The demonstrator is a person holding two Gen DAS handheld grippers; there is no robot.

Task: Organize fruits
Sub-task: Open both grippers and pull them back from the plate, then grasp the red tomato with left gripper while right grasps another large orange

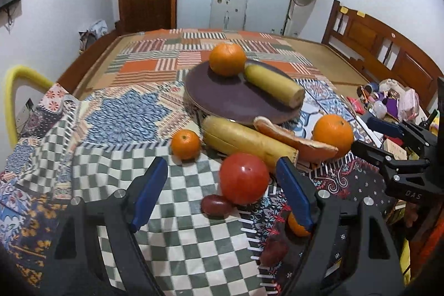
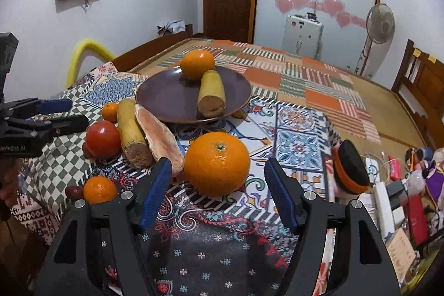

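Tomato [image 1: 244, 178] sits between our left gripper [image 1: 222, 193], jaws released; big orange [image 2: 217, 164] ahead of our right gripper [image 2: 217, 194], released too, nothing grasped.

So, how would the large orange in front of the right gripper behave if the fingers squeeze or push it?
The large orange is round, so a push would probably roll it across the patterned cloth. Its skin looks firm and dimpled, so probably grippable. It is wide, so the fingers likely need nearly full opening.
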